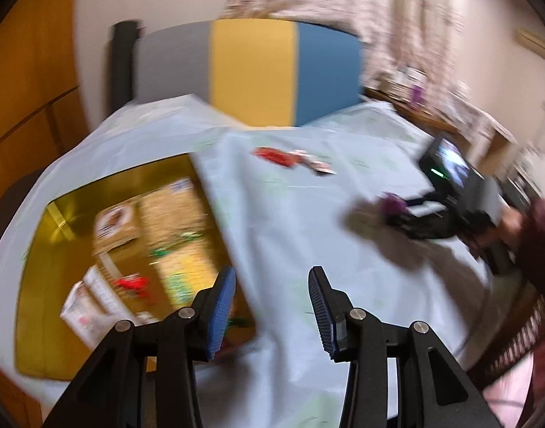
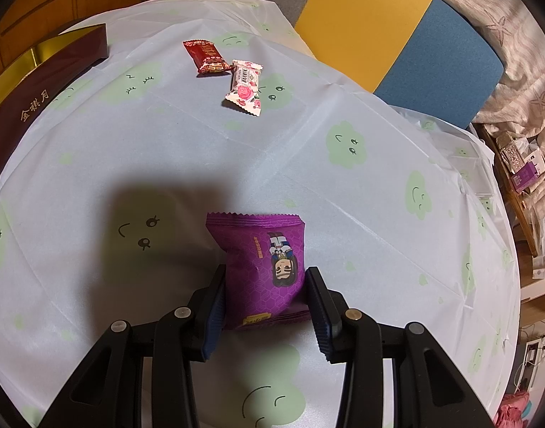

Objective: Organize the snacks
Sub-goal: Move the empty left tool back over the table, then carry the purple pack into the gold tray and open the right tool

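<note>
My right gripper [image 2: 265, 285] is shut on a purple snack packet [image 2: 263, 264] with a cartoon face, held over the table; it also shows blurred in the left wrist view [image 1: 393, 207]. A red snack packet [image 2: 207, 57] and a pink flowered packet [image 2: 245, 87] lie together on the far side of the table, and show blurred in the left wrist view [image 1: 276, 155]. My left gripper [image 1: 272, 296] is open and empty beside a gold-lined box [image 1: 51, 271] holding several packets. The box's dark red side [image 2: 44, 82] shows at the far left in the right wrist view.
The round table has a pale cloth with green cloud faces [image 2: 344, 146]. A grey, yellow and blue chair back [image 2: 397, 35] stands behind it. A cluttered wooden shelf [image 2: 522, 171] stands to the right.
</note>
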Action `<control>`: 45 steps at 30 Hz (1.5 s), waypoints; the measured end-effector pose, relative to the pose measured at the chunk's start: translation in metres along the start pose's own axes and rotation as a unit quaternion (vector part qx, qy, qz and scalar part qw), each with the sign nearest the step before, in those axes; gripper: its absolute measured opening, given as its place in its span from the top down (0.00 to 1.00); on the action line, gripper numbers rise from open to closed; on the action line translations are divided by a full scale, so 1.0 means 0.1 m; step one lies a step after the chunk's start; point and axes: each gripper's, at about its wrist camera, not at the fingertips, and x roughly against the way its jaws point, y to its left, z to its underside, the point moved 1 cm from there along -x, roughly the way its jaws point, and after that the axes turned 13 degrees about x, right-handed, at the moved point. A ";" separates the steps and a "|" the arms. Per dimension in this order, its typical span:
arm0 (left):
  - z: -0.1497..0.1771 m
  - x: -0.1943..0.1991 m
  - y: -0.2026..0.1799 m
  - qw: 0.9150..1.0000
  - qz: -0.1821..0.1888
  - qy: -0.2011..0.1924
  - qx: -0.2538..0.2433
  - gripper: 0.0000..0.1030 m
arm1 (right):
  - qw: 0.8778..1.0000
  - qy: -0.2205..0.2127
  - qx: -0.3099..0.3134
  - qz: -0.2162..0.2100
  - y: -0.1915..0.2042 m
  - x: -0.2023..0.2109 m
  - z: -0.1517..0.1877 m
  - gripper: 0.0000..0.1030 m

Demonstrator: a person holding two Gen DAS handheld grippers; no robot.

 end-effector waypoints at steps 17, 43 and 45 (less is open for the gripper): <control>0.65 -0.55 -0.62 0.990 0.053 0.086 -0.098 0.58 | 1.000 0.000 -0.020 0.006 0.00 0.00 0.01 0.59; 0.74 -0.49 -0.21 0.988 0.135 0.068 -0.016 0.57 | 0.972 -0.124 0.078 -0.186 0.97 1.03 -1.28 0.61; 0.74 -0.49 -0.19 0.988 0.141 0.070 -0.007 0.57 | 0.964 -0.126 0.109 -0.205 1.19 1.08 -1.43 0.61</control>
